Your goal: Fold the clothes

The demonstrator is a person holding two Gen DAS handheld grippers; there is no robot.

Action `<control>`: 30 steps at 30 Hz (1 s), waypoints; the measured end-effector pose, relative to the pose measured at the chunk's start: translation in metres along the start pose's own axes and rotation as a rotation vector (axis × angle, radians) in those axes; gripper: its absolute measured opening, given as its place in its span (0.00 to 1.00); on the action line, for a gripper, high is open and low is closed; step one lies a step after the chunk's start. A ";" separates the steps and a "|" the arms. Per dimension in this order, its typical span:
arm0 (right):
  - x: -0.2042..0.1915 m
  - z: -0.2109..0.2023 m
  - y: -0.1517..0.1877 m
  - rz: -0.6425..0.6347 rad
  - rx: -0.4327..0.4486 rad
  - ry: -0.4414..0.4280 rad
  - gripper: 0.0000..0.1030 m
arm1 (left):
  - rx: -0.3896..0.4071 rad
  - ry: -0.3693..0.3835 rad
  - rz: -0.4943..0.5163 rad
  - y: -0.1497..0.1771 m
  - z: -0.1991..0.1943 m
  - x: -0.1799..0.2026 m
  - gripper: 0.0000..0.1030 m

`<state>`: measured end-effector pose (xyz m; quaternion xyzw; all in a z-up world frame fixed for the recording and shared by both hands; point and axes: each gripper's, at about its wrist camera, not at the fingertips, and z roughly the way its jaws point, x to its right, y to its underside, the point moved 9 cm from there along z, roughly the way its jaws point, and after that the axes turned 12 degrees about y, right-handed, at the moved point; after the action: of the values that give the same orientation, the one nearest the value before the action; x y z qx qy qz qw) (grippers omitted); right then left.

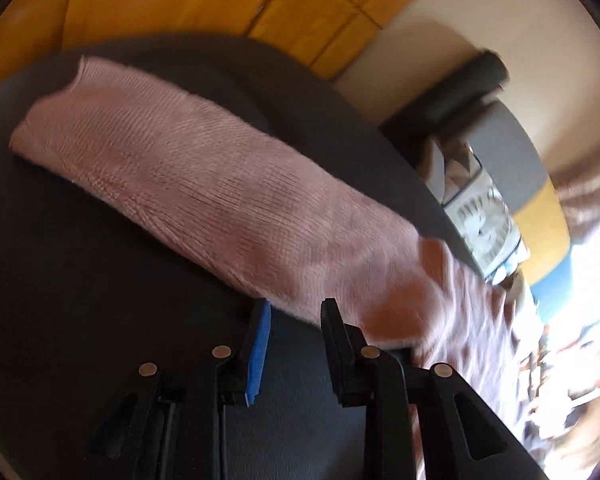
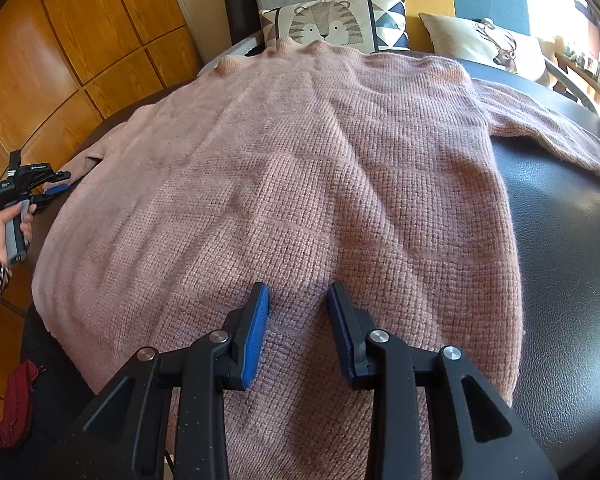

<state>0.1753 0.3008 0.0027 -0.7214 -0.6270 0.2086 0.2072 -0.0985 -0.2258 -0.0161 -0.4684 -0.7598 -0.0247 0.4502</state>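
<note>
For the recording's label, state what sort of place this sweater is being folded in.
Most likely a home living room. The pink sweater lies on a dark leather-like surface, with printed cushions on a sofa or bench behind it and wooden panelled cabinet doors to one side.

Sweater (image 2: 284, 184) lies flat on table (image 2: 560, 240), collar at far edge. One sleeve (image 2: 552, 128) runs out right across the table; other sleeve (image 1: 204, 184) lies stretched on the table at left. Right gripper (image 2: 298, 300) over sweater's near hem. Left gripper (image 1: 296, 312) just beside left sleeve, above bare table. Two cushions (image 2: 340, 24) behind table's far edge. Wood panels (image 2: 60, 40) to the left.
</note>
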 end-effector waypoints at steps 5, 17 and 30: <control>0.001 0.002 -0.002 -0.005 -0.003 0.002 0.33 | 0.035 -0.021 -0.027 -0.023 0.006 -0.009 0.25; 0.003 0.005 -0.004 0.003 -0.001 -0.004 0.33 | 0.149 -0.178 0.170 -0.037 -0.012 0.023 0.25; 0.000 -0.003 0.003 -0.010 0.014 0.000 0.33 | -0.169 -0.189 0.611 0.042 0.103 0.132 0.25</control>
<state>0.1793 0.3003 0.0034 -0.7167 -0.6293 0.2119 0.2131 -0.1563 -0.0639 -0.0007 -0.7105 -0.6178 0.0922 0.3240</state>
